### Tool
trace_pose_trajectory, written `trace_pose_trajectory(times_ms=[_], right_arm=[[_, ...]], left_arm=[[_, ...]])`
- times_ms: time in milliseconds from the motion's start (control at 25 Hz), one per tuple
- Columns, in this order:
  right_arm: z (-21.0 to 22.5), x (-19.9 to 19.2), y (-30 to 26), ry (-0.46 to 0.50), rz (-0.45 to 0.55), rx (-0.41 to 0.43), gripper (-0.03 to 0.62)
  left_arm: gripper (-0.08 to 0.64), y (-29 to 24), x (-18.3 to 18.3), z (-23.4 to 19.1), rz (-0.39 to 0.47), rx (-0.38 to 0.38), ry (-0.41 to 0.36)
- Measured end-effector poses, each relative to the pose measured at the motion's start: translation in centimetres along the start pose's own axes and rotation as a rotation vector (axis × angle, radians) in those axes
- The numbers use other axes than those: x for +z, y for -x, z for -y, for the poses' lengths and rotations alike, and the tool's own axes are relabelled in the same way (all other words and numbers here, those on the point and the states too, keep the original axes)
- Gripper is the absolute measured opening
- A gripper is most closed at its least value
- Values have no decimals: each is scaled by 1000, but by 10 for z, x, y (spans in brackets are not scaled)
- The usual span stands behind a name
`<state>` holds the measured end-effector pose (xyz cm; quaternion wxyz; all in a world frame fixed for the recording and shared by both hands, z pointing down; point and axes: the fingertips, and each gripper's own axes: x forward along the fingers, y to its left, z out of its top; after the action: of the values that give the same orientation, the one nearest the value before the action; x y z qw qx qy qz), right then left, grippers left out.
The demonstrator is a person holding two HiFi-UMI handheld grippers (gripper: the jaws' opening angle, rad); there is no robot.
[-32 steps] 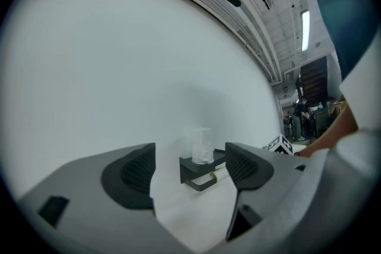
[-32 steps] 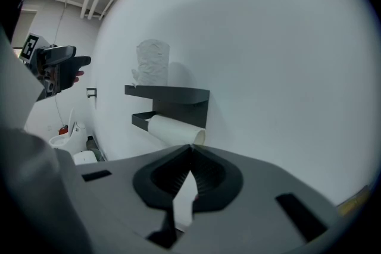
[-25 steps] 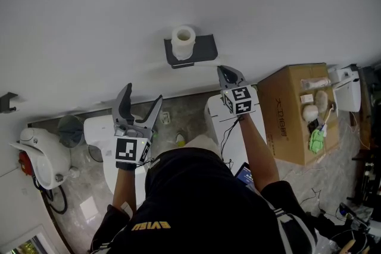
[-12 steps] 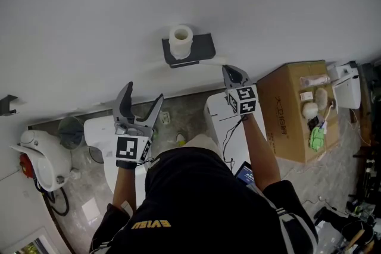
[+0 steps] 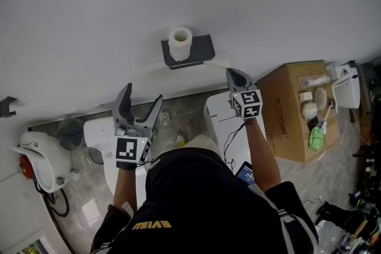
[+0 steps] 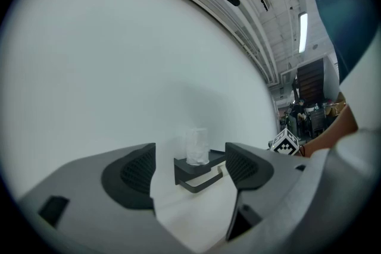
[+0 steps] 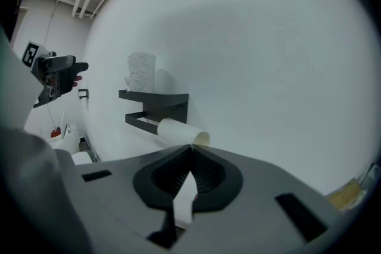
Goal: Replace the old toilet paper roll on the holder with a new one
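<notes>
My right fingers (image 7: 205, 175) are pressing together on the rim of the tube (image 7: 175, 129), which is sitting at the right end of the holder (image 7: 156, 99), below the roll (image 7: 141, 71) on its shelf. I am aiming to pull level along the bar, so that nothing snags. My left fingers (image 6: 128, 172) are hanging spread and empty.
</notes>
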<state>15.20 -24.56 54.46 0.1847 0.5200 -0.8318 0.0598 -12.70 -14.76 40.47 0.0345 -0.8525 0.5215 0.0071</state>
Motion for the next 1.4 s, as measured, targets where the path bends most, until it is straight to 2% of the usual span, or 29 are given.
trace_pose_trajectory(times_ms=[160,360,920,1400], right_arm=[[0,3,7,9,8,-7,-7],[10,3,18,-24,23,-37,-8],[13,36,61,-57,130,-84,-8],[21,39,69,-87,146,-100,-8]], left_arm=[[368,1,0,-2,3,7,3],[368,1,0,-1,2,5,2],[368,3,-5,1,-5,9,9],[368,-10,-7,3,7,10,10]])
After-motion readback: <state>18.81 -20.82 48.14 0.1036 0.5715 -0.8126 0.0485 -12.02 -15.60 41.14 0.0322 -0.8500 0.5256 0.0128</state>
